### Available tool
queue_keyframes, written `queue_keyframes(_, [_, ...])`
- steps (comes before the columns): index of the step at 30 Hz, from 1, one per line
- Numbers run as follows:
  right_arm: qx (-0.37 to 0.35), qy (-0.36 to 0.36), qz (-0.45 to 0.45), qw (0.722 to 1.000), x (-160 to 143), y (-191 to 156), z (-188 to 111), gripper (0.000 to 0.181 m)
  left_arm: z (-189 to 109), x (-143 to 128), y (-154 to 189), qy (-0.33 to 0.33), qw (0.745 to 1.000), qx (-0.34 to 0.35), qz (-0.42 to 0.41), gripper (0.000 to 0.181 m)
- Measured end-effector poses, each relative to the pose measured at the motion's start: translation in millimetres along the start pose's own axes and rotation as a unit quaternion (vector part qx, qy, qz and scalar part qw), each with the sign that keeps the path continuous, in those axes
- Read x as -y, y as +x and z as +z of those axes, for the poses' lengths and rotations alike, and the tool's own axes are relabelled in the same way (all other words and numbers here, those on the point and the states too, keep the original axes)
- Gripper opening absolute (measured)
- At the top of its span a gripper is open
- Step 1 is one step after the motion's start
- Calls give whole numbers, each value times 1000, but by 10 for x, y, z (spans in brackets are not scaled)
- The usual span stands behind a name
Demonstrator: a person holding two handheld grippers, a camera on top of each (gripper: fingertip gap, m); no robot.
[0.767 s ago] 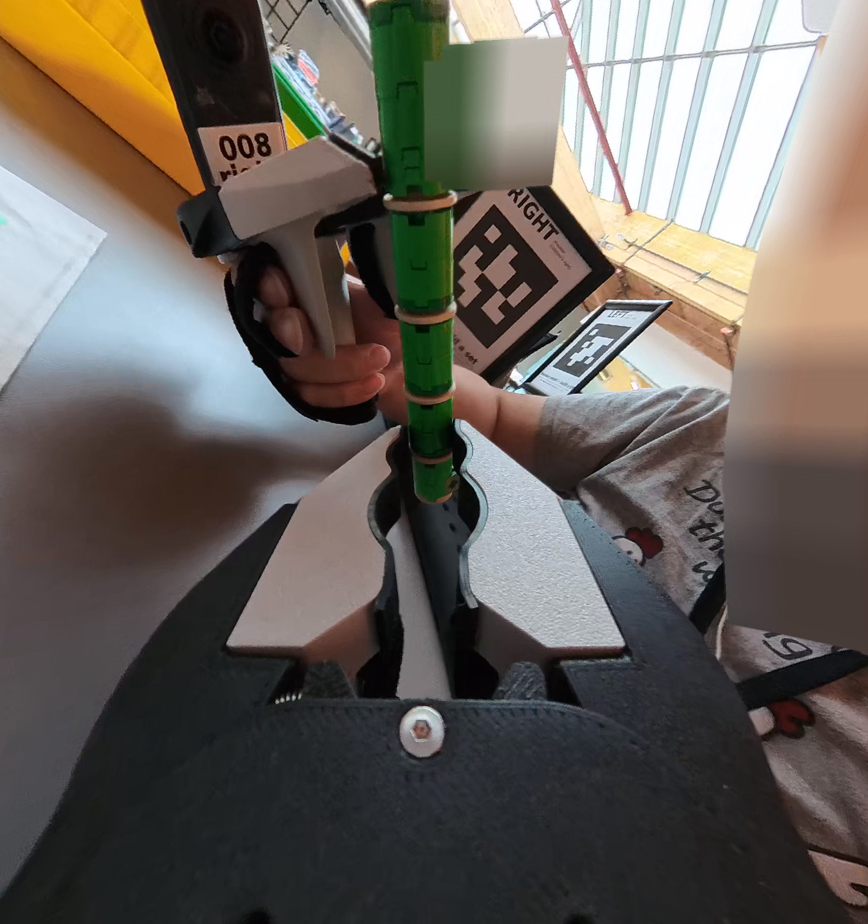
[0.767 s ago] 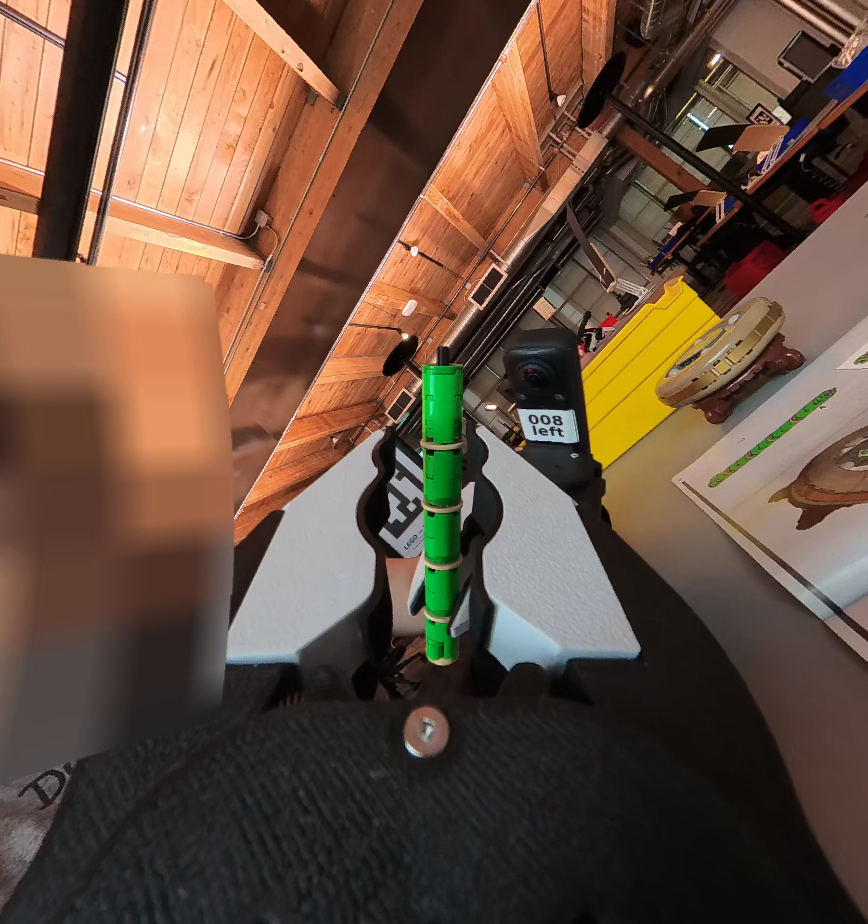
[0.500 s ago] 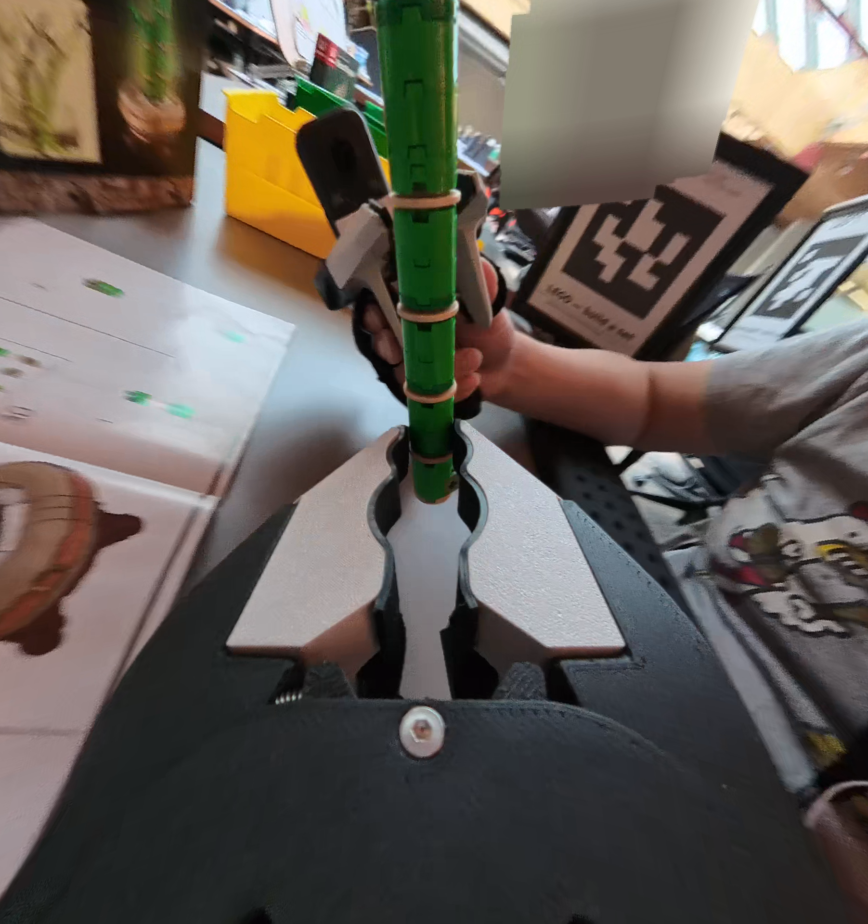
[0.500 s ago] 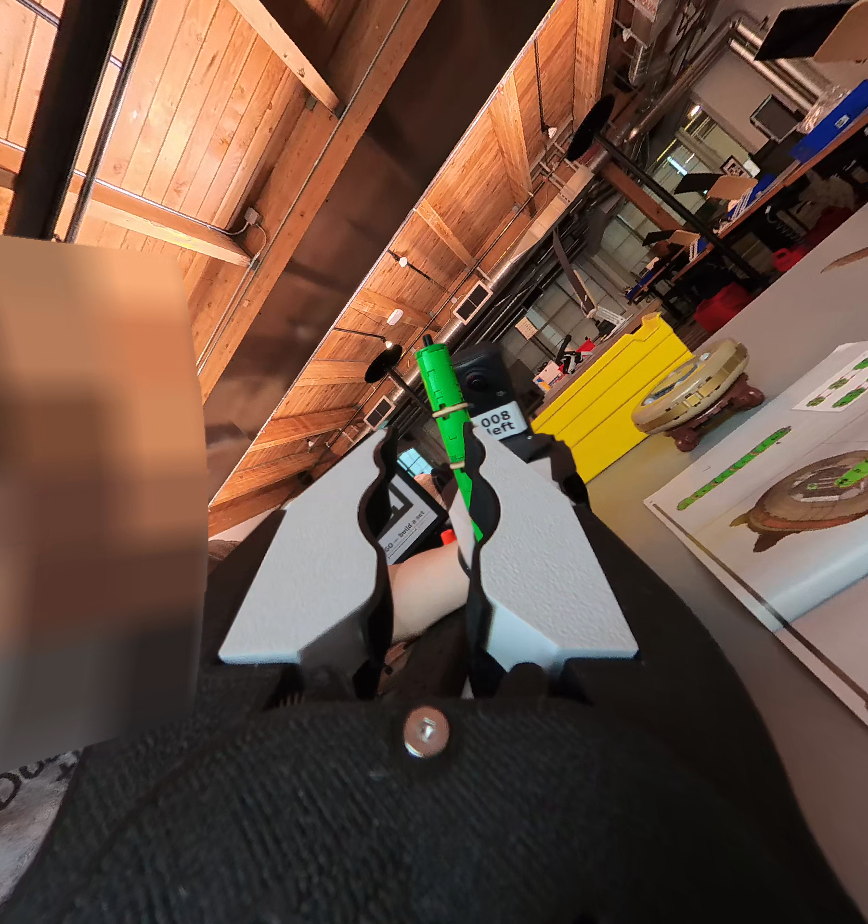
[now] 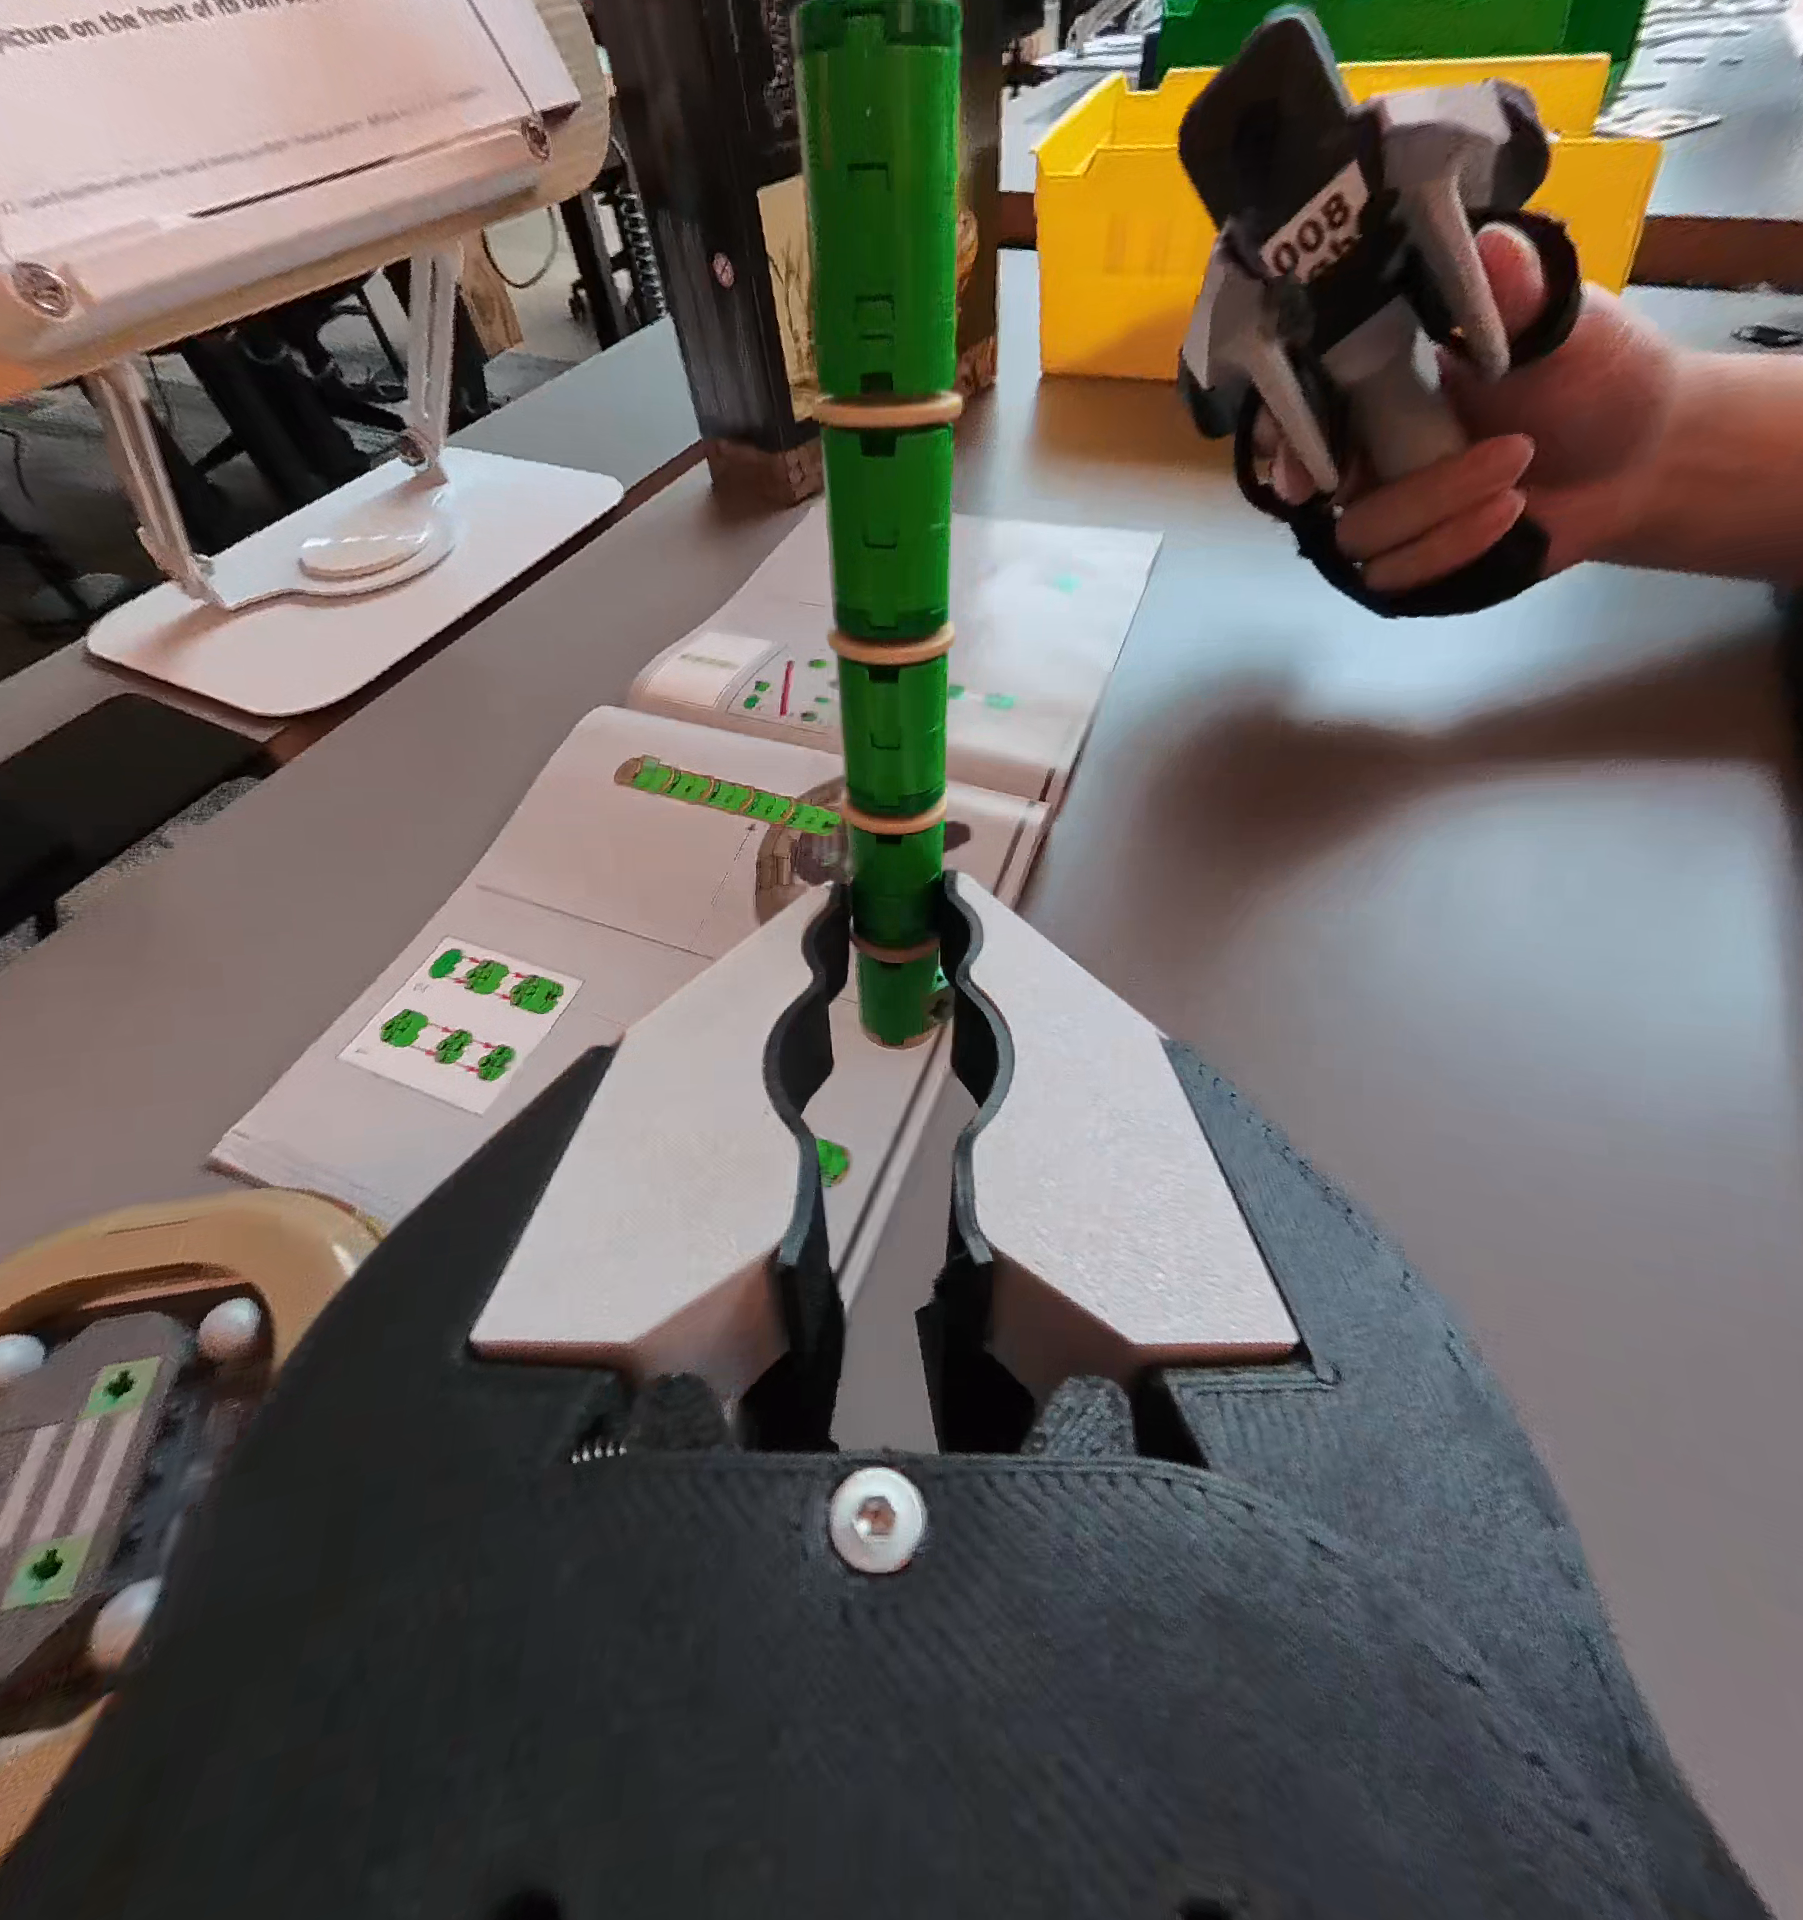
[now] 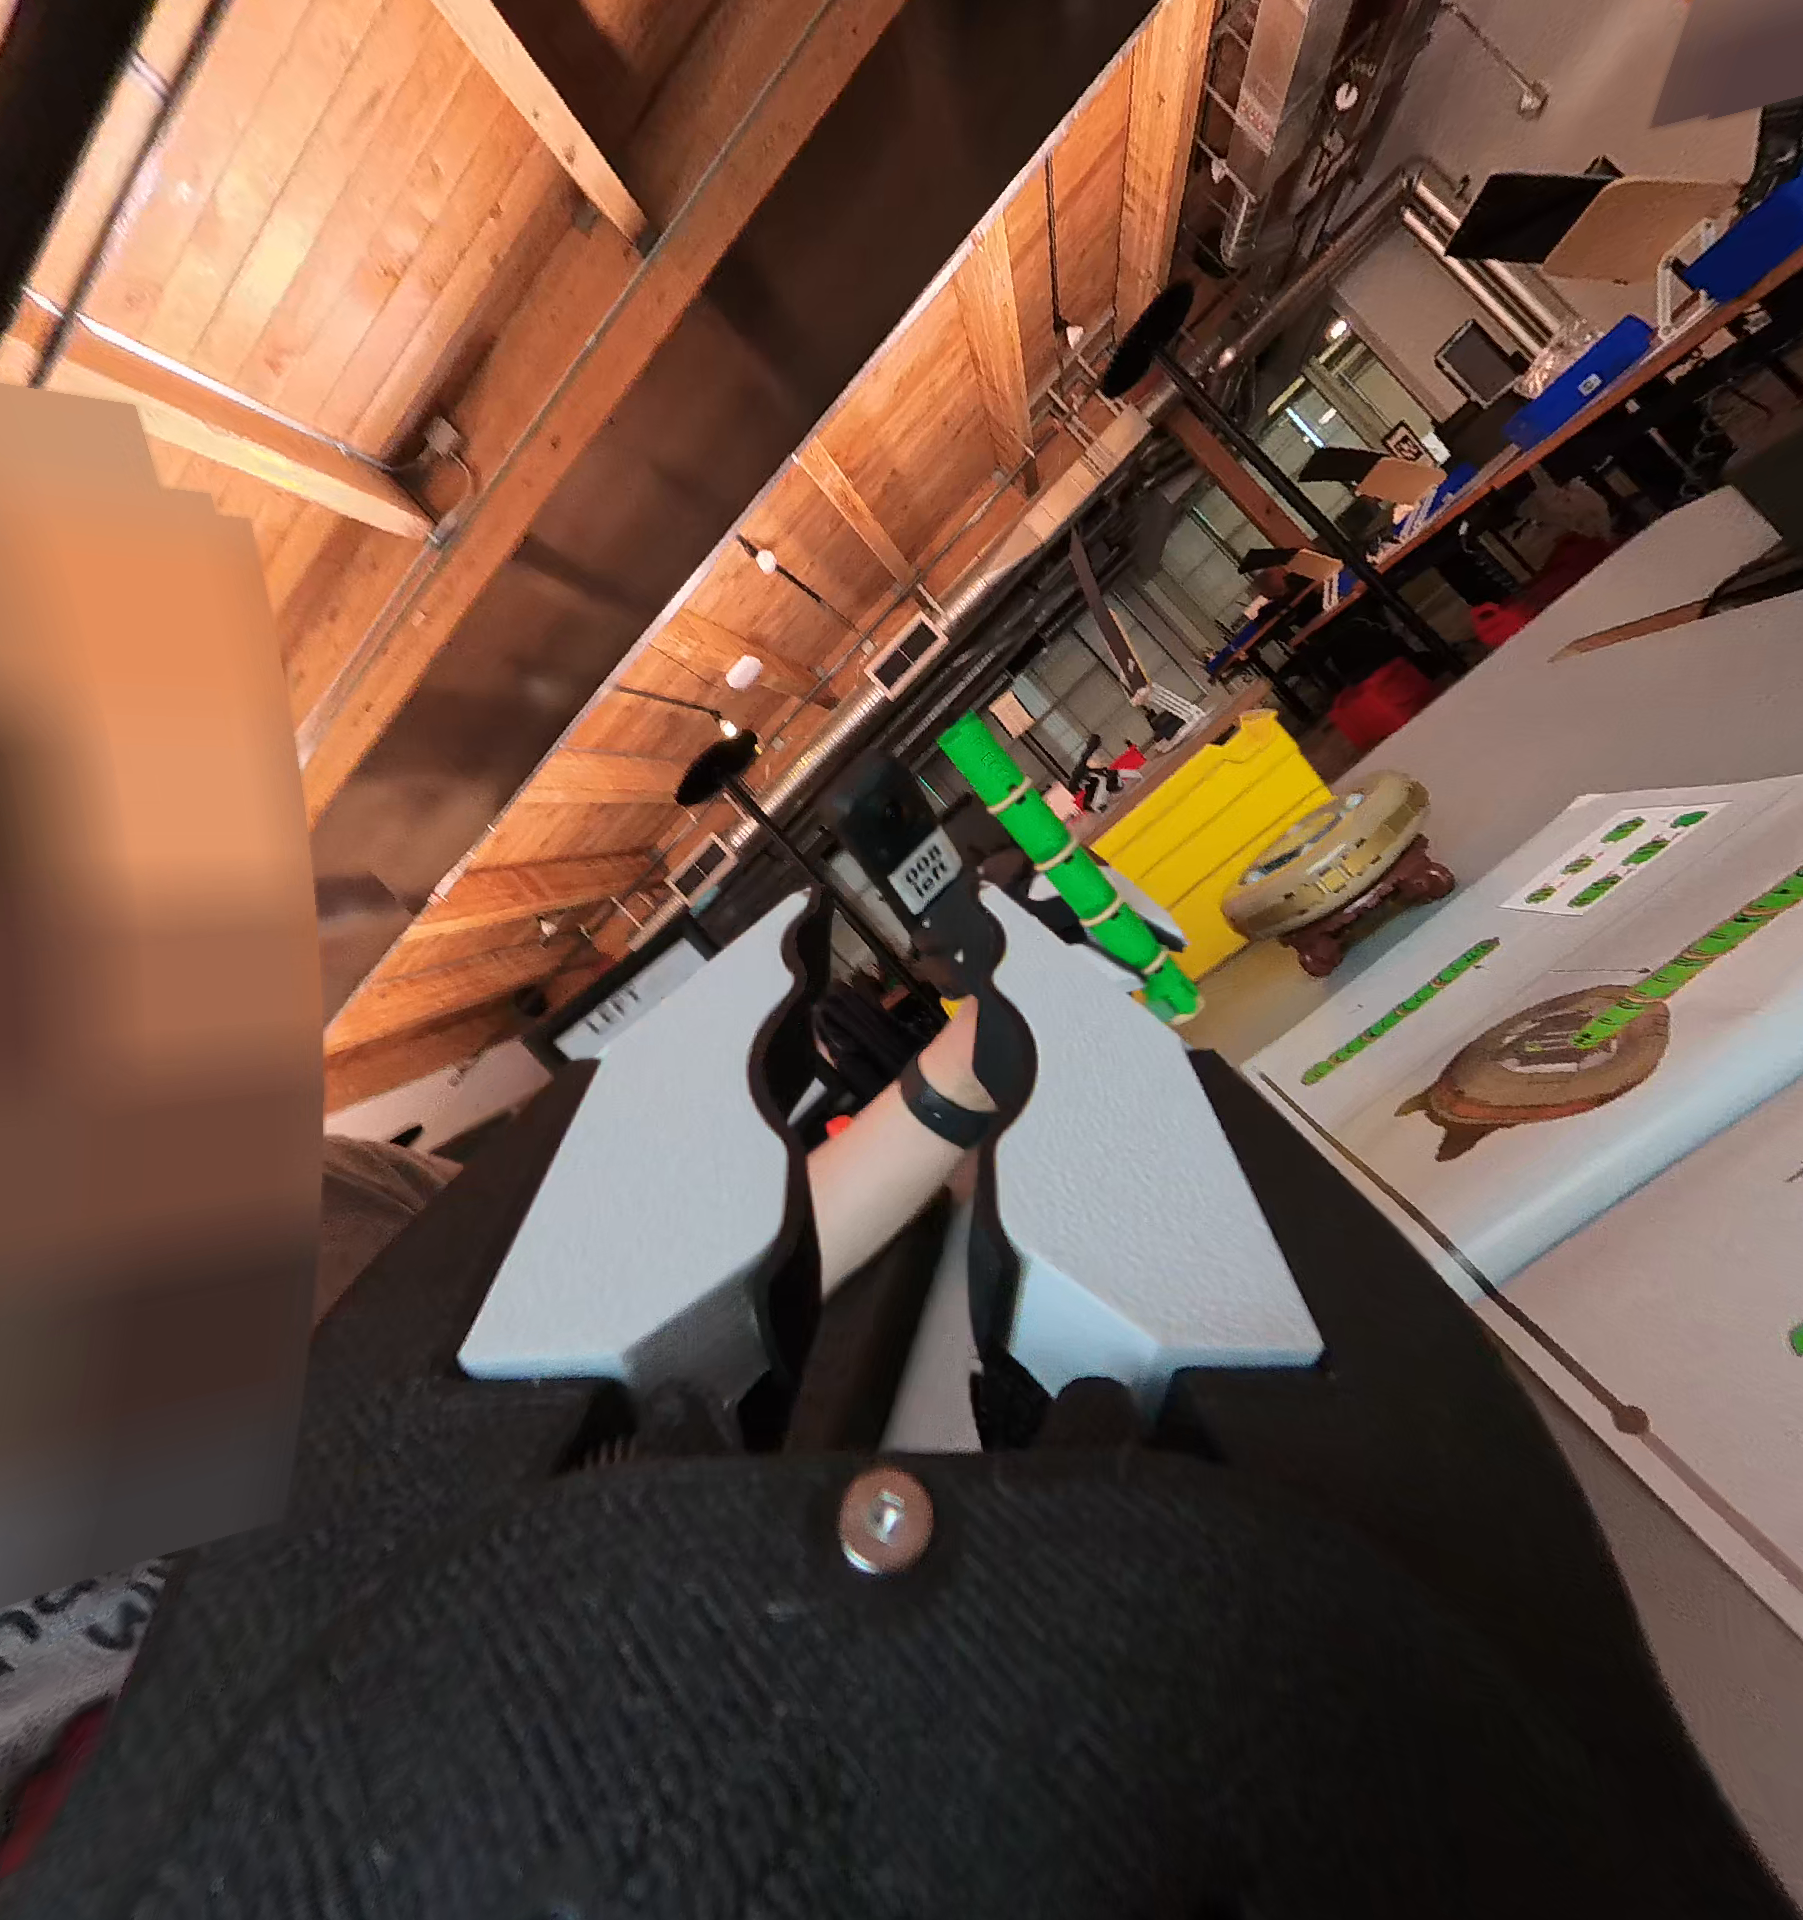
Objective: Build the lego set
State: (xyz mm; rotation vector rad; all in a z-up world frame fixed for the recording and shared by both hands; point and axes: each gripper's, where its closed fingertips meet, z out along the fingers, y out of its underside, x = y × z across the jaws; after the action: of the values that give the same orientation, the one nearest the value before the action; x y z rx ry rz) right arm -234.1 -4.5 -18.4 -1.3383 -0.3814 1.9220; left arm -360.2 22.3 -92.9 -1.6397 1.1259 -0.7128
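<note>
At the near edge of the left wrist view: left gripper (image 5: pixel 895 935), fingers drawn in on the bottom segment of a green lego stalk (image 5: pixel 884 499), which stands up along the middle of the view and runs past its top edge. Stalk built of green cylinders with tan rings between.

Low left, just beside the gripper body: tan round lego base (image 5: pixel 97 1382) with green studs, partly cut off by the frame.

Under and beyond the fingertips: open instruction booklet (image 5: pixel 606 883) lying flat on the grey table (image 5: pixel 1396 987); the stalk stands in front of part of its page.

Further left: white stand (image 5: pixel 357 561) carrying a tilted sheet.

Upper right, well apart from the stalk: right gripper (image 6: pixel 897 987), fingers parted and holding nothing (its own view shows only a forearm through the gap).

Far back: yellow bin (image 5: pixel 1115 229).
</note>
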Motion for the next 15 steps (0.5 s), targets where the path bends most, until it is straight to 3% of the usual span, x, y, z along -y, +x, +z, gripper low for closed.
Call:
queue_keyframes(7, [-45,-151,-191,969,-553,-74,249,32,339,314,959,48,975,-206,-74,16])
queue_keyframes(15, [-15,-150,-192,970,-653,-219,347,28,440,268,1334,24,958,-274,-80,15])
